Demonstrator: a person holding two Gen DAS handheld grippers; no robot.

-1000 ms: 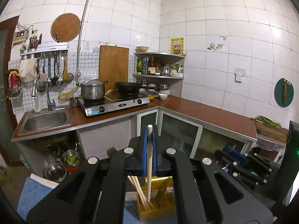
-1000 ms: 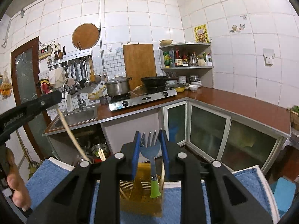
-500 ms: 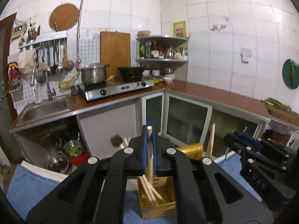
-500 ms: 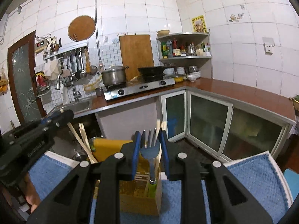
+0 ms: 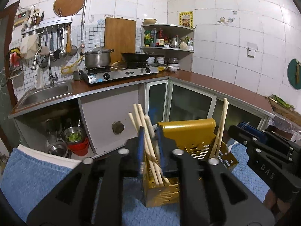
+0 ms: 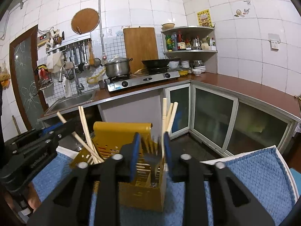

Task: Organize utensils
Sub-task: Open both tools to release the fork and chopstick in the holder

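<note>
A yellow utensil holder (image 5: 188, 141) stands on a blue towel (image 5: 33, 177); it also shows in the right wrist view (image 6: 122, 137). My left gripper (image 5: 150, 150) is open just above its left compartment, where several pale chopsticks (image 5: 148, 143) lean. Two more chopsticks (image 5: 221, 128) stand in the right compartment. My right gripper (image 6: 151, 150) is open above the holder's right compartment, with a blurred blue fork (image 6: 153, 162) between the jaws, standing in the compartment. Chopsticks (image 6: 169, 116) rise behind it.
The holder sits near the towel's far edge, with a floor drop beyond. The kitchen counter (image 5: 216, 82), sink (image 5: 47, 94), stove (image 5: 122, 73) and cabinets (image 6: 212, 114) lie farther back. The other gripper shows at each view's side (image 5: 263, 160) (image 6: 28, 150).
Both grippers have lowered toward the holder and opened. The left let go of its chopstick, the right let go of the fork, and both utensils now stand in the holder.
</note>
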